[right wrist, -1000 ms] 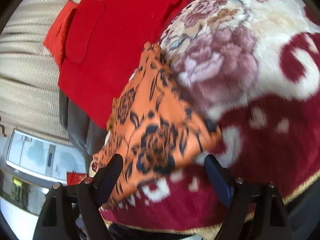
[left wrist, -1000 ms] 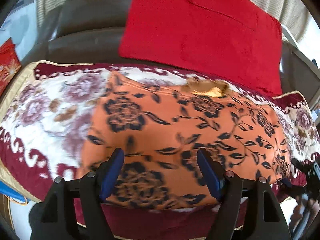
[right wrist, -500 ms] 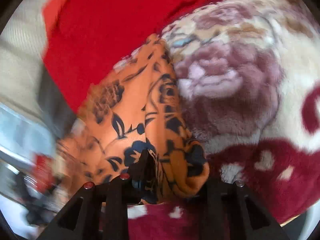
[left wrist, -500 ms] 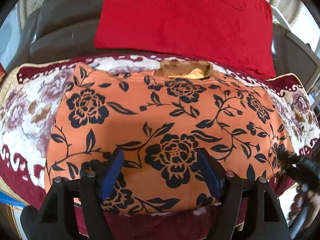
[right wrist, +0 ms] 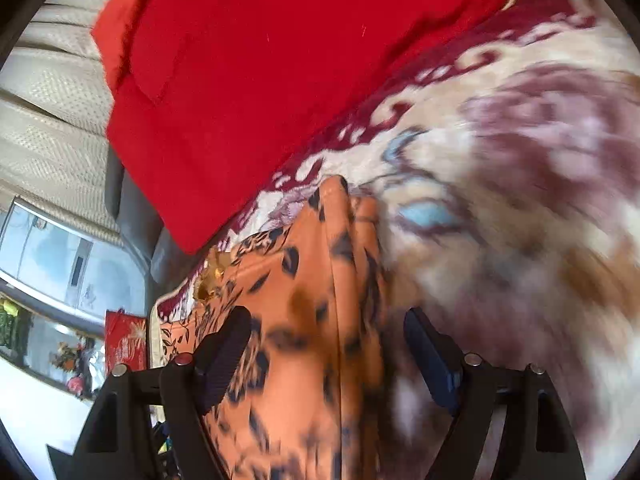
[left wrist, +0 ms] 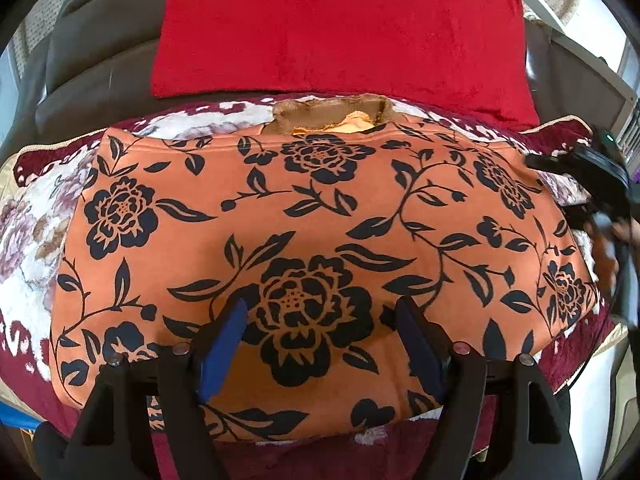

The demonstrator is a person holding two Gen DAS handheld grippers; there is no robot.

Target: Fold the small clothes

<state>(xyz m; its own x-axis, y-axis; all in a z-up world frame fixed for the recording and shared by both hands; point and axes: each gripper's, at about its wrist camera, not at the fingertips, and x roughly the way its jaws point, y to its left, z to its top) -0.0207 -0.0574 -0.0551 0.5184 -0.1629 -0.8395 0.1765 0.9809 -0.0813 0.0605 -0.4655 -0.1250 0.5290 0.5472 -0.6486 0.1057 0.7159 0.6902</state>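
While the orange floral garment point(left wrist: 320, 248) is lying spread flat on the plush blanket point(left wrist: 28, 240), both the left gripper point(left wrist: 320, 340) and right gripper point(right wrist: 328, 344) are hovering open, gripping nothing; folding is looking barely begun.

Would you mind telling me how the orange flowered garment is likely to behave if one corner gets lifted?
The orange garment will probably be floppy: its side edge bunches into soft folds in the right wrist view. It seems light, lying thin on the blanket. It may cling rather than slide, since the blanket looks plush.
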